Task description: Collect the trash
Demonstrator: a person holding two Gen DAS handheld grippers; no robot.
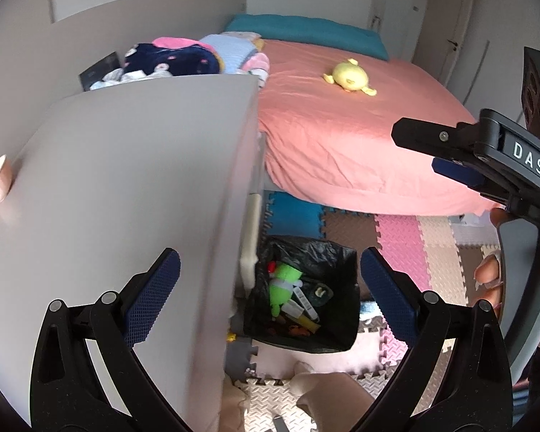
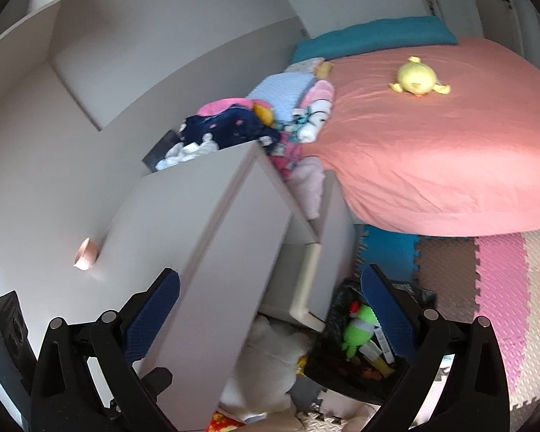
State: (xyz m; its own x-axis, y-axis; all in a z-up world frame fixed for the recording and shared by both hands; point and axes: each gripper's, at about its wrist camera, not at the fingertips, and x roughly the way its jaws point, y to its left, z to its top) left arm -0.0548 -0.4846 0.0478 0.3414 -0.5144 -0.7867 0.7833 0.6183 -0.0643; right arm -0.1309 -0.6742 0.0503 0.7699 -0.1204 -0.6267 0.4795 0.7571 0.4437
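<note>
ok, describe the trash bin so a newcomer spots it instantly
Start at the bed with the salmon-pink sheet, then drop to the foam-tile floor beside the white desk. The bin stands there: the only black-bagged container, open, with a bright green toy inside.

The only readable text is "DAS", white letters on the right gripper.

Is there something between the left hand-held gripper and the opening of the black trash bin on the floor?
Nothing visible blocks it. The left hand-held gripper is open and empty above the bin, whose top is uncovered, with a green toy and other trash inside. The white desk edge stands close at the bin's left side, not over it.
</note>
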